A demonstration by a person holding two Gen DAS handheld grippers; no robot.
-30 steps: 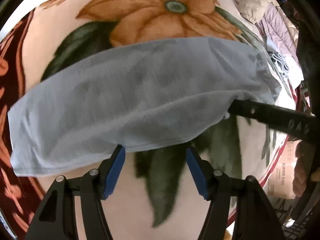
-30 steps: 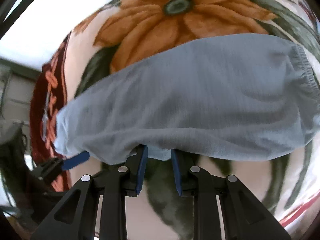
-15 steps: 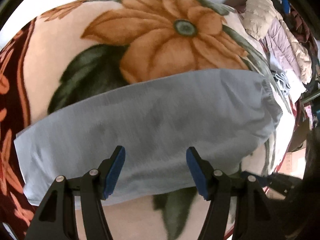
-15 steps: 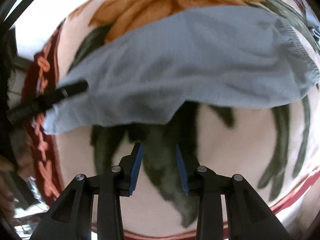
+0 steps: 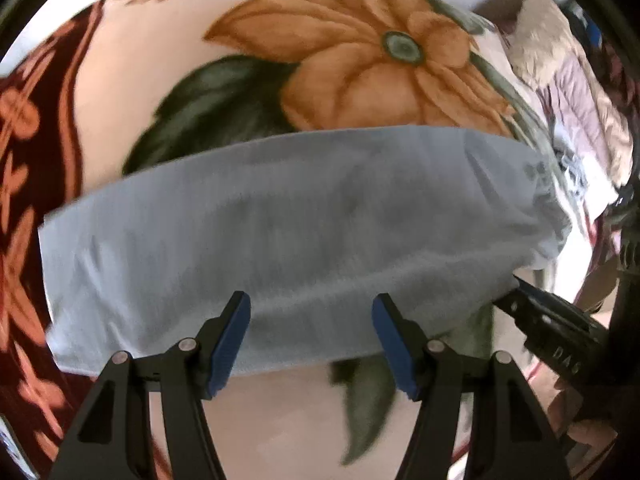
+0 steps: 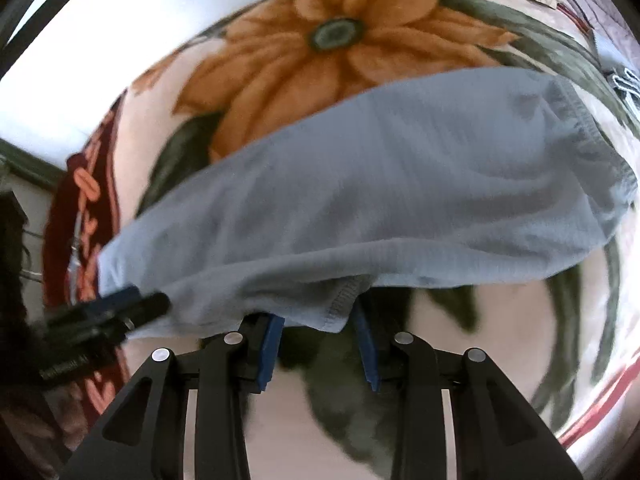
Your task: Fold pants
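The light blue pants [image 5: 300, 220] lie folded into a long band across the flowered blanket [image 5: 280, 420]. My left gripper [image 5: 312, 320] hovers open over the band's near edge, and no cloth is caught between its blue pads. In the right wrist view the pants [image 6: 380, 184] drop a stitched hem flap between the tips of my right gripper [image 6: 318, 328], whose jaws stand partly apart and do not visibly pinch it. The right gripper [image 5: 520, 292] meets the band's right near edge. The left gripper [image 6: 136, 300] sits at the band's left end.
The blanket [image 6: 500, 340] has a big orange flower and a dark red border at the left. A heap of padded jackets [image 5: 560, 80] lies at the far right. A pale wall [image 6: 120, 20] rises behind. Bare blanket spreads in front of the pants.
The left gripper slid from in front of the pants to over their near edge. The right gripper widened, drew back off the cloth, then returned to the hem.
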